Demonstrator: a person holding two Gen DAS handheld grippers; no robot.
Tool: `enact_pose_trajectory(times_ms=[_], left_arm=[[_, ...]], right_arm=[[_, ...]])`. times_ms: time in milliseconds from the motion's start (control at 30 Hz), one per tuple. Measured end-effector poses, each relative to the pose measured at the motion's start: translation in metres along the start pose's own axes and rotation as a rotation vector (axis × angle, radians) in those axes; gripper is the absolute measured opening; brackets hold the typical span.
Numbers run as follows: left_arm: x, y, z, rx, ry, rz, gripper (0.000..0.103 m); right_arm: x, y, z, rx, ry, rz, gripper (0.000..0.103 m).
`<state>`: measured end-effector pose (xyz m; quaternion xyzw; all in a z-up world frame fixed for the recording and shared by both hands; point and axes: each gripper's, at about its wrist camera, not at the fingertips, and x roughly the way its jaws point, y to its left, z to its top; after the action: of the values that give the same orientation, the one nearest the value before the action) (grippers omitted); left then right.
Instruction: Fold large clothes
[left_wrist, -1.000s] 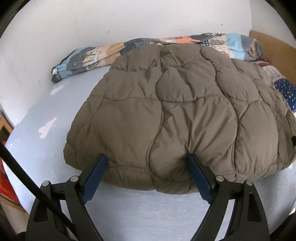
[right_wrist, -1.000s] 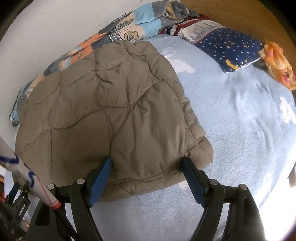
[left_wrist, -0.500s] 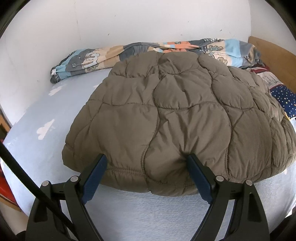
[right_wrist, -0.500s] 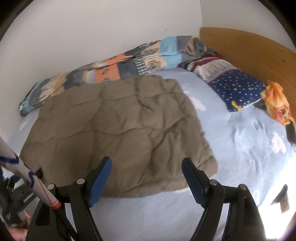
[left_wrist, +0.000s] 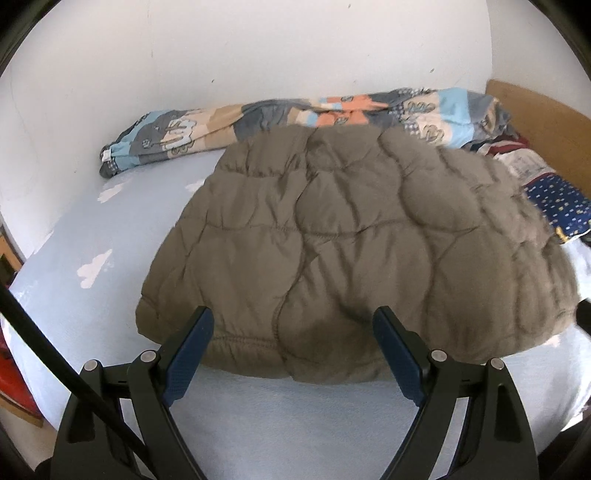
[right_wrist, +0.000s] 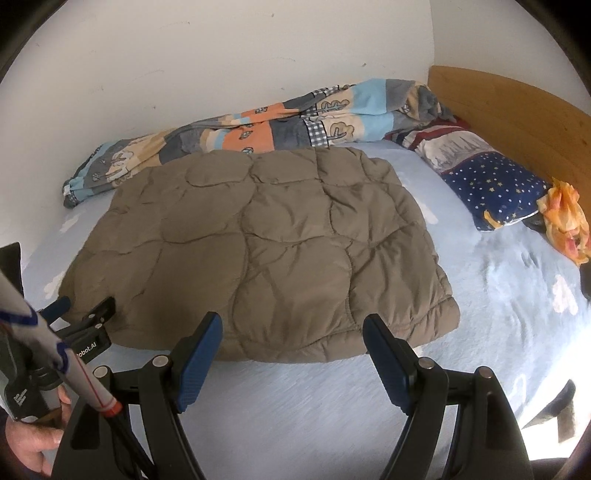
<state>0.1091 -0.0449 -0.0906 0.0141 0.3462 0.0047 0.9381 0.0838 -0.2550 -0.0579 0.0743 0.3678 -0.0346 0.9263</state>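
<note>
An olive-brown quilted jacket lies folded into a rough rectangle on the pale blue bed. My left gripper hovers open just in front of the jacket's near hem, nothing between its blue pads. My right gripper is open too, held back from the near edge of the jacket with bare sheet under it. In the right wrist view the left gripper shows at the lower left by the jacket's near left corner, with a hand holding its handle.
A patterned blanket lies rolled along the white wall behind the jacket. A star-print pillow and an orange cloth sit at the right by the wooden headboard. The bed sheet spreads bare to the right of the jacket.
Both grippers have drawn back and up from the jacket's near hem. The right one pulled away farther and levelled out. The jacket now lies flat and free of both.
</note>
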Motion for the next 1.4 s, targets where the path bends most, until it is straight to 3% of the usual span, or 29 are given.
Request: enact_pose_trajectory(times_ms=[267,700,1000,1233,1400], left_arm=[[-0.070,-0.004,0.004,0.015,-0.114,-0.010,0.087],[-0.149,-0.001,0.023,0.026,-0.175,0.046,0.094],[-0.167,-0.008,0.034,0.058,-0.235,0.054,0.096],[-0.164,-0.013,0.036,0.085,-0.171,0.114,0.096],[-0.158,-0.010,0.034,0.080,-0.141,0.085,0.096]], right_arm=[[-0.033,0.001,-0.007,0.027,-0.025,0.026,0.083],[-0.106,0.020,0.008,0.002,-0.120,0.087,0.088],[-0.119,0.022,0.013,0.001,-0.122,0.101,0.090],[-0.122,0.021,0.016,0.002,-0.123,0.105,0.090],[-0.125,0.032,0.017,-0.023,-0.133,0.107,0.090]])
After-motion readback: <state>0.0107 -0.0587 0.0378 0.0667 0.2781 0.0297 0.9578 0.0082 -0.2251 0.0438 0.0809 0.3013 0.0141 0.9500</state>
